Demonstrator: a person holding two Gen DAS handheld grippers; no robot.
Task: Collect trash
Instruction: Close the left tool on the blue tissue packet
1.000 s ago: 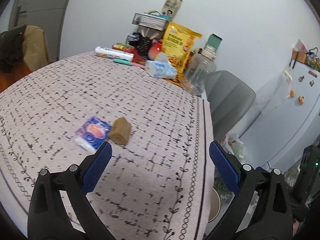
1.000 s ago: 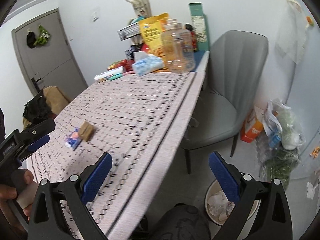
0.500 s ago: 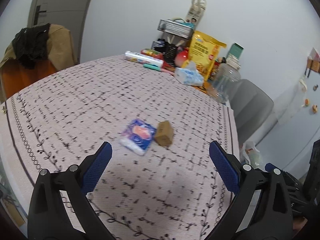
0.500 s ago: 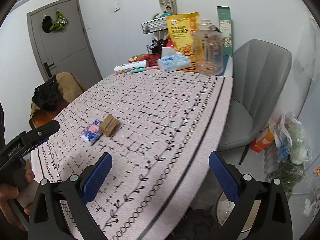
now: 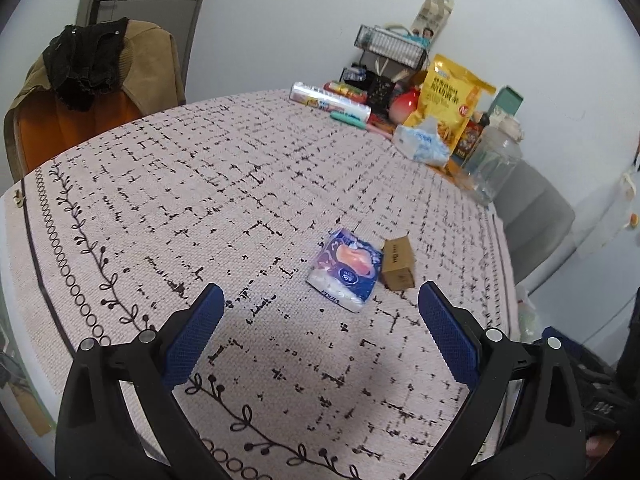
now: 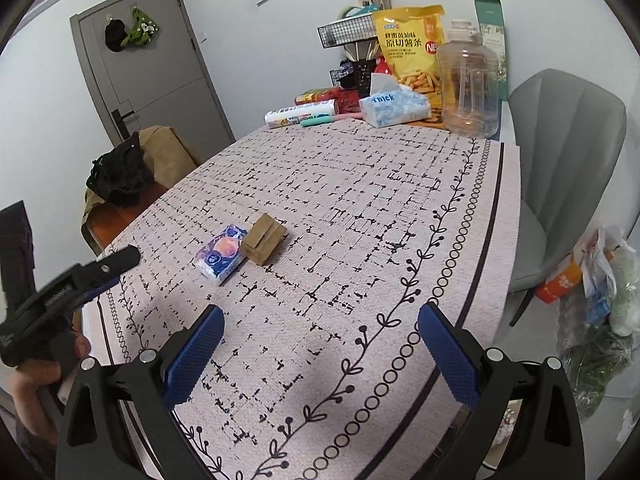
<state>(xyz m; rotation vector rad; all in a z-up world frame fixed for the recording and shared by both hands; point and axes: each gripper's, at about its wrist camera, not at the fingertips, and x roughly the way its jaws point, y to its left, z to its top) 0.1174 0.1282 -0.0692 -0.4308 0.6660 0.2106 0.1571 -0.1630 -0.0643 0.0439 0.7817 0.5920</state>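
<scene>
Two pieces of trash: we see a blue tissue packet (image 5: 345,270) and a small brown carton (image 5: 397,264) lying side by side on the bench (image 5: 200,184), touching or nearly so.
Where they sit, left wrist view: right of centre, just above and between the blue pads of the left tongs (image 5: 320,320), with the packet on the left and the carton on its right.
Where they sit, right wrist view: the tissue packet (image 6: 221,253) and carton (image 6: 264,238) are left of centre, well above the right tongs (image 6: 320,334) and closer to the left pad.
Left tongs: we find them spread wide and released, holding nothing, above the patterned cloth.
Right tongs: we find them equally spread and empty, over the bench near its bordered edge at lower right.
Left tongs seen from the right wrist: a black shape at the left edge (image 6: 68,284), gripped by a hand; we cannot make out the pads from here.
Far end of the bench, upper right in both views: a yellow snack bag (image 6: 412,52), a clear jug (image 6: 470,84), a tissue box (image 6: 394,106) and a wire rack (image 6: 348,32).
Right side, right wrist view: a grey chair (image 6: 568,152) beside the bench.
</scene>
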